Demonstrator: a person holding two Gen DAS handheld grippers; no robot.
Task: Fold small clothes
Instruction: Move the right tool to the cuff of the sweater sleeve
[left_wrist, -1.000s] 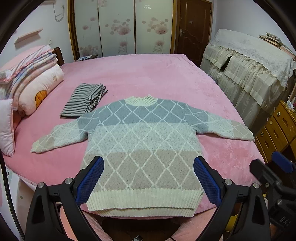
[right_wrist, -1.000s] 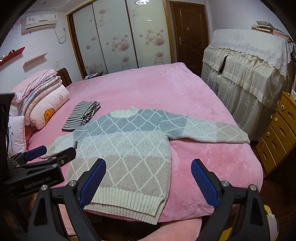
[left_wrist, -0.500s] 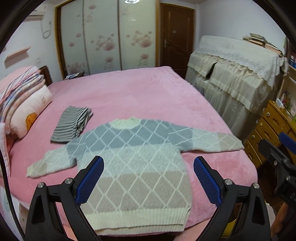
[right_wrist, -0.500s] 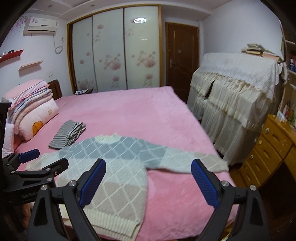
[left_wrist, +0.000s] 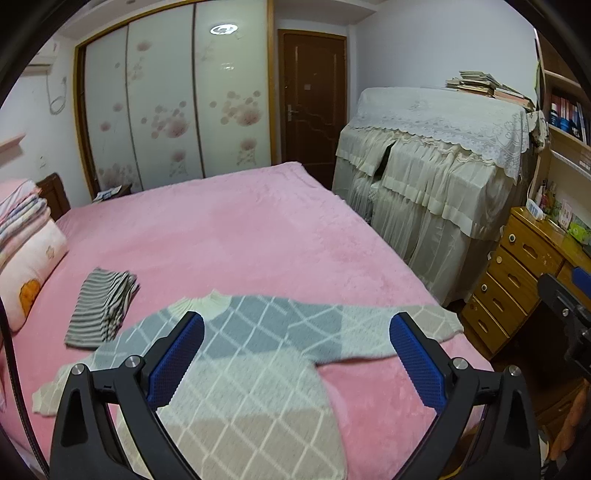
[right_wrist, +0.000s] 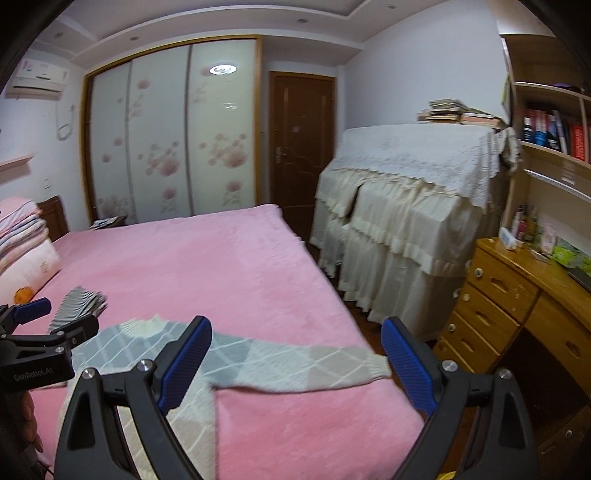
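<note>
A knitted sweater in grey-blue, pale and beige bands with a white diamond pattern lies flat on the pink bed, sleeves spread out. It also shows in the right wrist view. My left gripper is open and empty, held above the sweater's body. My right gripper is open and empty, above the sweater's right sleeve. The left gripper also shows at the left edge of the right wrist view.
A folded striped garment lies on the bed left of the sweater. Pillows and folded blankets are at the left. A cloth-covered piano and a wooden drawer unit stand right of the bed.
Both grippers have risen and tilted up, so the sweater sits lower in both views and more of the room shows. The sweater has not moved. Both grippers stay open.
</note>
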